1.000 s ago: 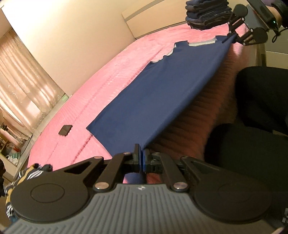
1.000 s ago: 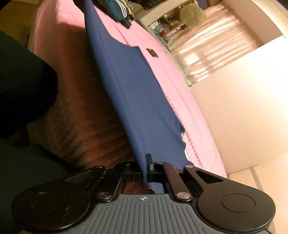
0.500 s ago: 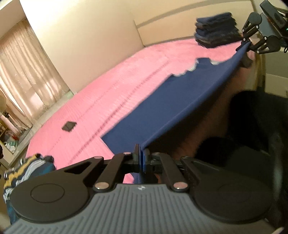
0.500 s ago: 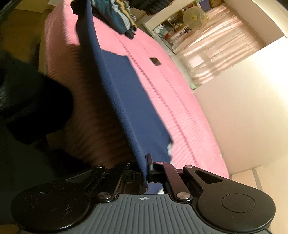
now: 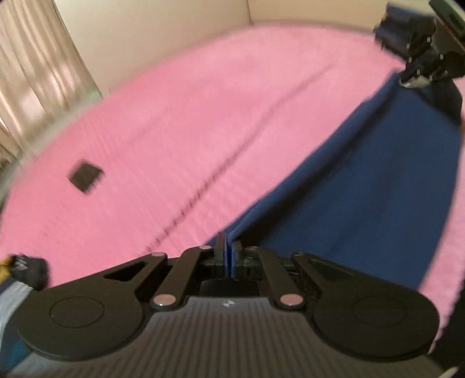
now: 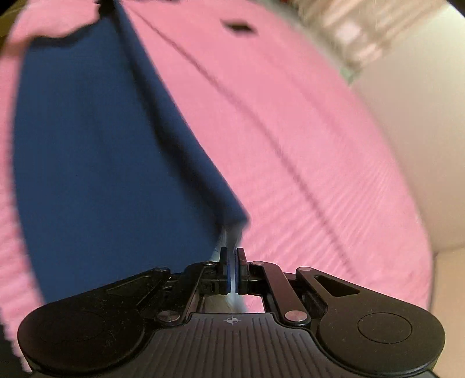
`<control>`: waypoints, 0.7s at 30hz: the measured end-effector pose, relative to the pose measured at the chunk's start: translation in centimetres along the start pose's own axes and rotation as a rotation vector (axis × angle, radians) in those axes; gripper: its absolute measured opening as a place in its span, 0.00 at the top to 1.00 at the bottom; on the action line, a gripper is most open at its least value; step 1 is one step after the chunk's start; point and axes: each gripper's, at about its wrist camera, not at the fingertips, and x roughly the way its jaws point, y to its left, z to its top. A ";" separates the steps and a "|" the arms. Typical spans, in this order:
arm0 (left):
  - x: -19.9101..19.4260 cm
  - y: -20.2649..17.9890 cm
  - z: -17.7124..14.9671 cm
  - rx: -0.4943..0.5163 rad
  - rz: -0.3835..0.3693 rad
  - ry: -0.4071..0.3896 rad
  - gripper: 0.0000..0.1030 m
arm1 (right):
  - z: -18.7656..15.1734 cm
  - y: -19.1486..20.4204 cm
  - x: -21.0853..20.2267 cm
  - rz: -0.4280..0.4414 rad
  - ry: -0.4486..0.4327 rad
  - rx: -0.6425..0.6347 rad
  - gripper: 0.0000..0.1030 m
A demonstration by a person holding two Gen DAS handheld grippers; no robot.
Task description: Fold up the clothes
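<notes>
A navy blue garment [image 5: 363,180] is stretched between my two grippers over the pink bed [image 5: 189,122]. In the left wrist view my left gripper [image 5: 228,244] is shut on one corner of its edge. My right gripper [image 5: 414,77] shows far off at the top right, pinching the other end. In the right wrist view the right gripper [image 6: 232,257] is shut on the garment [image 6: 101,162] where a pale trim shows. The raised edge hangs over the part lying flat on the bed [image 6: 305,116]. Both views are blurred by motion.
A small black flat object [image 5: 85,176], also seen as the black object [image 6: 238,26], lies on the bedspread. Striped clothes [image 5: 17,279] sit at the bed's lower left. A dark folded stack [image 5: 389,32] is behind the right gripper. Curtains [image 5: 35,67] and a pale wall border the bed.
Both grippers have swept from the bed's near edge out over the bed, carrying the garment's edge across the part lying flat. The person's dark legs have left both views.
</notes>
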 end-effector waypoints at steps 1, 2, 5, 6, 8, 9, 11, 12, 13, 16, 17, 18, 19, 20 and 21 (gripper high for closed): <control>1.8 0.2 -0.3 -0.002 -0.008 0.025 0.98 | -0.4 -0.7 1.6 0.030 0.016 0.032 0.99; 3.0 0.3 -0.6 -0.005 -0.016 0.038 0.98 | -1.0 -1.0 2.5 0.048 0.025 0.052 0.99; 5.3 0.4 -1.6 -0.016 -0.037 0.049 0.98 | -2.1 -1.0 3.1 0.055 0.016 0.087 0.99; 5.4 0.3 -1.9 -0.018 -0.040 0.039 0.98 | -2.4 -1.1 2.9 0.059 -0.008 0.121 0.99; 5.2 0.3 -2.2 -0.025 -0.047 0.025 0.98 | -2.5 -1.4 2.3 0.071 -0.057 0.195 0.99; 5.0 0.4 -2.4 -0.030 -0.050 0.020 0.98 | -2.3 -1.5 1.9 0.084 -0.084 0.237 0.99; 4.8 0.5 -2.7 -0.029 -0.051 0.016 0.97 | -2.6 -1.4 0.9 0.106 -0.138 0.312 0.99; 4.8 0.4 -2.7 -0.024 -0.048 0.014 0.97 | -2.6 -1.4 0.6 0.116 -0.162 0.341 0.98; 4.9 0.3 -2.5 -0.020 -0.045 0.013 0.97 | -2.5 -1.6 0.4 0.127 -0.185 0.360 0.78; 4.7 -0.2 -2.3 -0.002 -0.035 0.009 0.97 | -1.5 -1.8 0.0 0.155 -0.239 0.361 0.22; 4.6 -0.3 -2.3 0.004 -0.031 0.006 0.97 | -1.1 -1.8 0.1 0.170 -0.253 0.350 0.22; 4.6 -0.4 -2.3 0.010 -0.027 0.003 0.97 | -0.6 -1.9 0.3 0.186 -0.257 0.340 0.22; 4.6 -0.5 -2.3 0.018 -0.022 -0.003 0.97 | -0.1 -1.9 0.7 0.207 -0.254 0.328 0.22; 4.4 -0.6 -2.3 0.030 -0.015 -0.017 0.97 | 0.3 -2.0 1.3 0.228 -0.251 0.316 0.22; 4.0 -0.8 -2.4 0.045 -0.004 -0.041 0.97 | 0.5 -2.1 2.0 0.246 -0.243 0.315 0.23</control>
